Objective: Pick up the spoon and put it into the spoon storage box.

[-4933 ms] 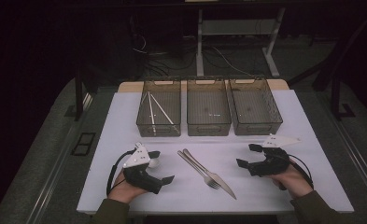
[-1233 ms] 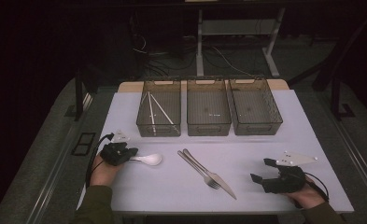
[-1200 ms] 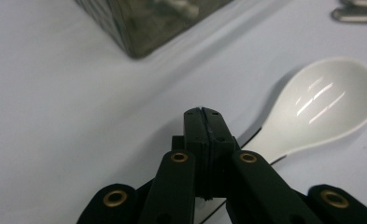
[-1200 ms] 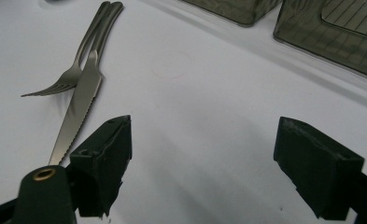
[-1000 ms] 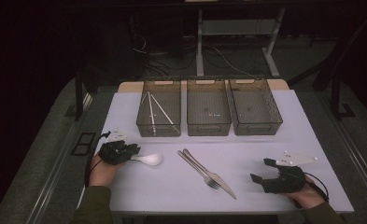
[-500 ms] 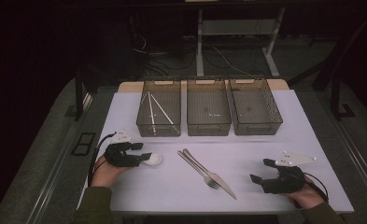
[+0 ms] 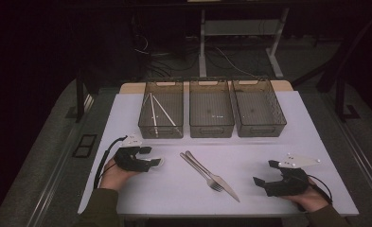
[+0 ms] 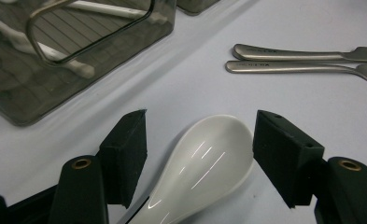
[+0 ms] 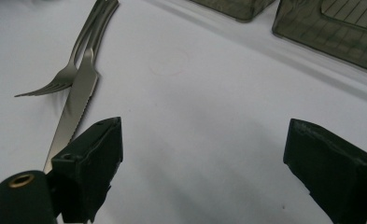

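A white ceramic spoon (image 8: 204, 163) lies on the white table (image 7: 278, 151) at the left, its bowl between the jaws of my left gripper (image 8: 200, 126). Those jaws have just been opening, and the pads (image 8: 130, 149) stand clear of the bowl on both sides. In the high view the left gripper (image 7: 150, 160) covers most of the spoon (image 7: 158, 162). A steel fork (image 7: 199, 168) and knife (image 7: 221, 182) lie side by side at the table's middle. My right gripper (image 7: 263, 172) rests at the front right, open and with nothing between its jaws, the knife (image 9: 76, 107) and fork (image 9: 71, 70) to its left.
Three dark see-through bins stand in a row at the back: the left bin (image 7: 143, 111) holds white sticks, while the middle bin (image 7: 211, 130) and right bin (image 7: 259, 130) look bare. The left bin's corner (image 8: 41, 93) is close ahead of the left gripper.
The left gripper has slid right along the spoon and opened its jaws around the bowl. The spoon, the fork, the knife and the right gripper have stayed put.
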Available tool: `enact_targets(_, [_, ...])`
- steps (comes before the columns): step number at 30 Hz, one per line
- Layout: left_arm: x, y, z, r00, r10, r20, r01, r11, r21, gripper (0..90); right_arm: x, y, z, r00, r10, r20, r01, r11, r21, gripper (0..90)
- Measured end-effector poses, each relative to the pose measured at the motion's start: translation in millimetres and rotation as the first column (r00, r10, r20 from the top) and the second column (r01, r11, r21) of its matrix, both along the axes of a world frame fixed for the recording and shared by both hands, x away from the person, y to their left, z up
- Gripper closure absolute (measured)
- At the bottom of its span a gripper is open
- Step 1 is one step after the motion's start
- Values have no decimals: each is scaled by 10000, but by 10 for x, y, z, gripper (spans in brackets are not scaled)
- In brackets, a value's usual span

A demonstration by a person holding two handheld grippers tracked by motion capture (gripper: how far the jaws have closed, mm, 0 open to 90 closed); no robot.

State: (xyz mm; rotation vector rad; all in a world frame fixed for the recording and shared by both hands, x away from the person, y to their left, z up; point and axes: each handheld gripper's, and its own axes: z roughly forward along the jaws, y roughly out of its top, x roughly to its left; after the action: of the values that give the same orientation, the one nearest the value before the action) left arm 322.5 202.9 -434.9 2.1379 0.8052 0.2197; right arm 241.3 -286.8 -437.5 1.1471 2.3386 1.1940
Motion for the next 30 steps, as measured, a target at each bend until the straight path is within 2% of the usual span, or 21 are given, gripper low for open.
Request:
enact_targets(13, [16,-41,-57,9991,-301,-283,306,9993,192,362,0,14,-19,9998,170,-63,-170,9998,-63,120])
enact_targets(18, [16,-43,-75,9978,-564,-350,582,9969,523,383,1,18,-23,9998,165,-89,-165,9998,-57,120])
enact_targets(20, [11,-46,-76,9978,-543,-376,561,9971,507,393,0,19,-23,9998,167,-103,-168,9998,-52,120])
enact_targets(30, [-15,-50,-82,9930,-1126,-354,1155,9889,934,519,1,18,-23,9998,173,-116,-174,9998,-27,120])
